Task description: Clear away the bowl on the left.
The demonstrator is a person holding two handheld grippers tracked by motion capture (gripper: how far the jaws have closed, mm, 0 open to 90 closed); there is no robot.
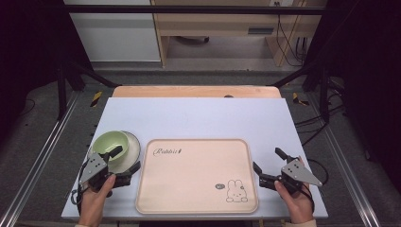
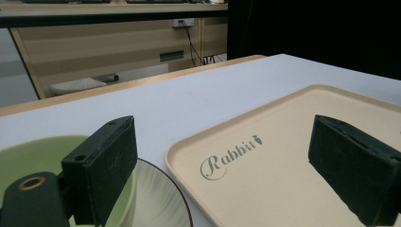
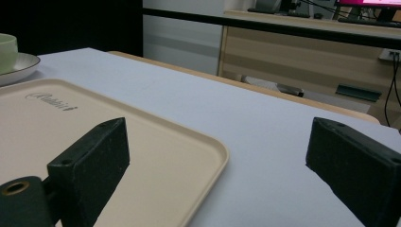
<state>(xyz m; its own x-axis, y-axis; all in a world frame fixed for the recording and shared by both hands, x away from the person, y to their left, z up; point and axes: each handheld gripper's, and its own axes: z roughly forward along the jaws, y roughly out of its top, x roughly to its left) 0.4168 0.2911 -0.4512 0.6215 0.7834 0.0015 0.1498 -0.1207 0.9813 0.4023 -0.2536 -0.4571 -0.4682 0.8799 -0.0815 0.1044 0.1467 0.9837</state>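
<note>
Both grippers' fingers [image 3: 90, 165] spread, empty

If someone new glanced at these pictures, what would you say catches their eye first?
Probably the large beige tray in the middle of the white table, with its script lettering and a small rabbit drawing in the near right corner. Next, the pale green bowl on a grey plate left of the tray, with the open left gripper at it.

White table [image 1: 198, 118] carries a beige tray [image 1: 197, 177] and plate [image 1: 135, 144]
</note>
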